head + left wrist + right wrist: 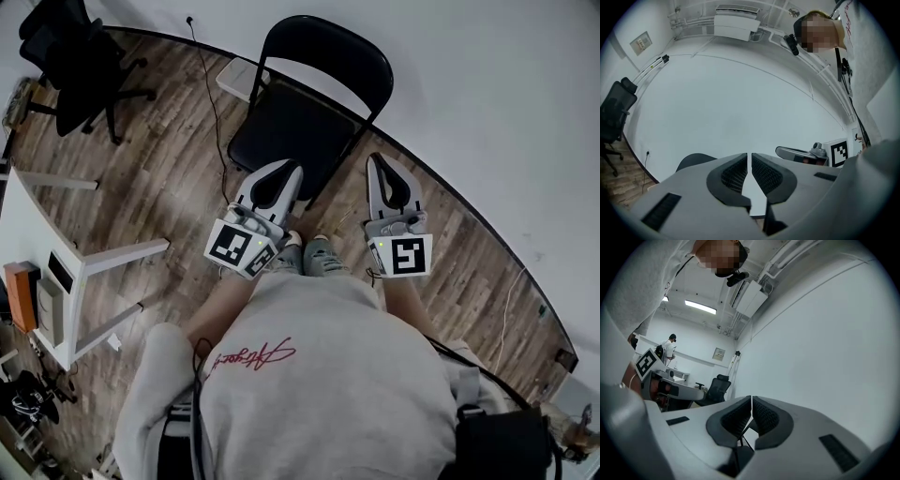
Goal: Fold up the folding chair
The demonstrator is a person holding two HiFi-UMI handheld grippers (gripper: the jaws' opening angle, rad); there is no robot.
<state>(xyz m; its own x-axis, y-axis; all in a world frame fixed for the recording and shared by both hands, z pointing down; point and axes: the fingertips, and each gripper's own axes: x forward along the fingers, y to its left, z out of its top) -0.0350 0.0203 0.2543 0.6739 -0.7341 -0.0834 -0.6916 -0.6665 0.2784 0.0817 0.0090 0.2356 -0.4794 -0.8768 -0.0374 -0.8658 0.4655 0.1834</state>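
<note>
The black folding chair (309, 103) stands unfolded against the white wall, its seat facing me. My left gripper (291, 173) hovers over the seat's front edge, its jaws shut with nothing between them. My right gripper (377, 163) hangs just right of the seat, also shut and empty. In the left gripper view the shut left gripper (750, 161) points at the wall, with the chair's rounded back (693, 162) low at left. Below the shut right gripper (751, 405), part of the chair's frame (740, 451) shows.
A black office chair (80, 61) stands at the back left, and a white table (66, 272) at the left. A white box (239, 77) and a cable lie on the wooden floor beside the folding chair. A person (670, 345) stands far off.
</note>
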